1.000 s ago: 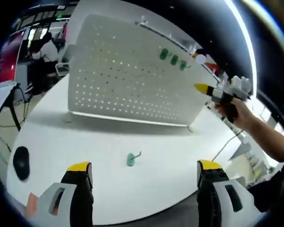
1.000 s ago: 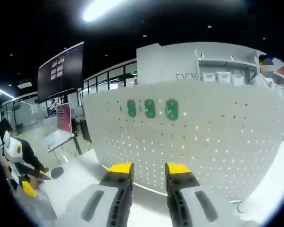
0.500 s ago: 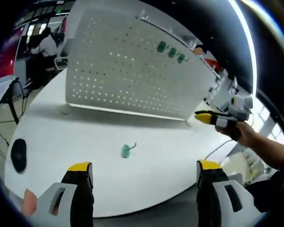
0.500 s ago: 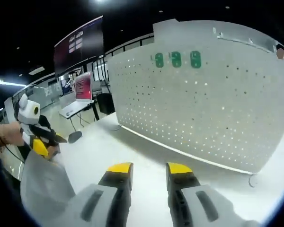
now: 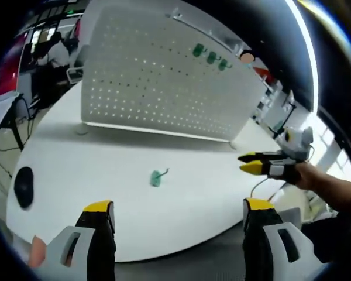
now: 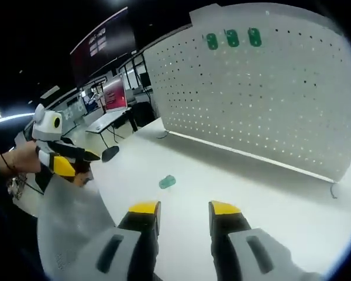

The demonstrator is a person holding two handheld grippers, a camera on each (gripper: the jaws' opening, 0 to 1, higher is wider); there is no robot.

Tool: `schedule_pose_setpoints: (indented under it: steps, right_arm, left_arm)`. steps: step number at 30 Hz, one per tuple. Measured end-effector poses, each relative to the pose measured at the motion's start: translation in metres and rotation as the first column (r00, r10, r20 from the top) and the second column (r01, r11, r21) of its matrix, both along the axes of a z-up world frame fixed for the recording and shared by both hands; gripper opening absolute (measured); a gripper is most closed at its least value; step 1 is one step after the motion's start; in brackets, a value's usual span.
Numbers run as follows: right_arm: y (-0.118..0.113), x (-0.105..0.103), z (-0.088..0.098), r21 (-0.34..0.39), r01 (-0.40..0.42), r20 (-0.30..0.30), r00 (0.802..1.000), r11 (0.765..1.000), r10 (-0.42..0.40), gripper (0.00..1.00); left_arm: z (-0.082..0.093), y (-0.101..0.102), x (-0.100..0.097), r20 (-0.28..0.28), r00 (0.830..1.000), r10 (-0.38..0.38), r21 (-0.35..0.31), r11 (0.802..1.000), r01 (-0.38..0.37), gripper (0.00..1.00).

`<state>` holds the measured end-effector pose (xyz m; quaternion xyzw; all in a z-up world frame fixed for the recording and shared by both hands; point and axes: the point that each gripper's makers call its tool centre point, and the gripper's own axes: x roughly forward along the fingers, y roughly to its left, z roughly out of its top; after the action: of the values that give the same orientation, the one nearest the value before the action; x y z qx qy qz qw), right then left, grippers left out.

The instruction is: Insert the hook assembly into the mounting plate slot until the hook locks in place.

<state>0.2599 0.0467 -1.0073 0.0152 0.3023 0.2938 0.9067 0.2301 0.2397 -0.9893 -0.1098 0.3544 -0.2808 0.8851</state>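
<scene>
A white pegboard mounting plate (image 5: pixel 164 88) (image 6: pixel 269 99) stands upright on the white table (image 5: pixel 105 199). Three green hooks (image 5: pixel 210 57) (image 6: pixel 232 38) hang in a row near its top edge. One loose green hook (image 5: pixel 157 177) (image 6: pixel 167 182) lies on the table in front of the plate. My left gripper (image 5: pixel 176 206) is wide open, some way short of the loose hook, with nothing between its jaws. My right gripper (image 6: pixel 184 208) stands open with a narrower gap, over the table and apart from the hook. Each gripper shows in the other's view, held by a hand (image 5: pixel 263 164) (image 6: pixel 64 164).
A black mouse (image 5: pixel 24 186) (image 6: pixel 110 153) lies on the table's left part. A thin wire hook (image 6: pixel 333 190) sits at the plate's right foot. Desks, screens and a person are in the room behind the left side. The table edge runs close under my left gripper.
My right gripper has come down and back from the pegboard's upper hooks to a low spot over the table. The loose hook has stayed put; the left gripper view shifted only slightly.
</scene>
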Motion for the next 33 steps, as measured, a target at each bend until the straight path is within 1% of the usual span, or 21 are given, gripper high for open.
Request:
schedule_pose_setpoints:
  steps: [4,7,13,18,24,27,31,33]
  right_arm:
    - [0.001,-0.008,-0.005,0.001,-0.006,-0.012,1.000,1.000,0.006,0.30]
    - [0.000,-0.017,-0.012,0.005,-0.011,-0.037,0.999,1.000,0.011,0.30]
    - [-0.002,-0.033,-0.025,-0.009,-0.018,-0.070,0.997,1.000,0.017,0.32]
    - [-0.004,-0.043,-0.033,-0.009,-0.010,-0.102,0.995,1.000,0.009,0.34]
    - [-0.002,-0.052,-0.039,-0.019,-0.020,-0.125,0.992,1.000,0.017,0.36]
    - [-0.001,-0.055,-0.039,-0.028,-0.025,-0.118,0.993,0.999,0.022,0.35]
    - [0.003,-0.058,-0.045,-0.021,-0.031,-0.152,0.988,0.999,0.027,0.39]
    - [0.006,-0.057,-0.046,-0.021,-0.034,-0.152,0.988,0.999,0.030,0.39]
  left_arm:
    - [-0.004,0.004,-0.004,-0.020,1.000,0.001,0.009,1.000,0.000,0.92]
    - [-0.009,0.006,-0.008,-0.037,0.999,-0.003,0.021,1.000,0.004,0.93]
    - [-0.013,0.006,-0.013,-0.048,0.999,-0.014,0.025,1.000,0.015,0.94]
    - [-0.015,0.006,-0.014,-0.053,0.998,-0.023,0.037,0.999,0.025,0.97]
    - [-0.018,0.008,-0.016,-0.060,0.998,-0.030,0.048,0.998,0.033,0.97]
    - [-0.020,0.009,-0.017,-0.066,0.997,-0.033,0.053,0.998,0.036,0.98]
    - [-0.022,0.009,-0.019,-0.074,0.997,-0.029,0.044,0.998,0.033,0.99]
    - [-0.024,0.010,-0.020,-0.083,0.996,-0.031,0.046,0.998,0.035,0.99]
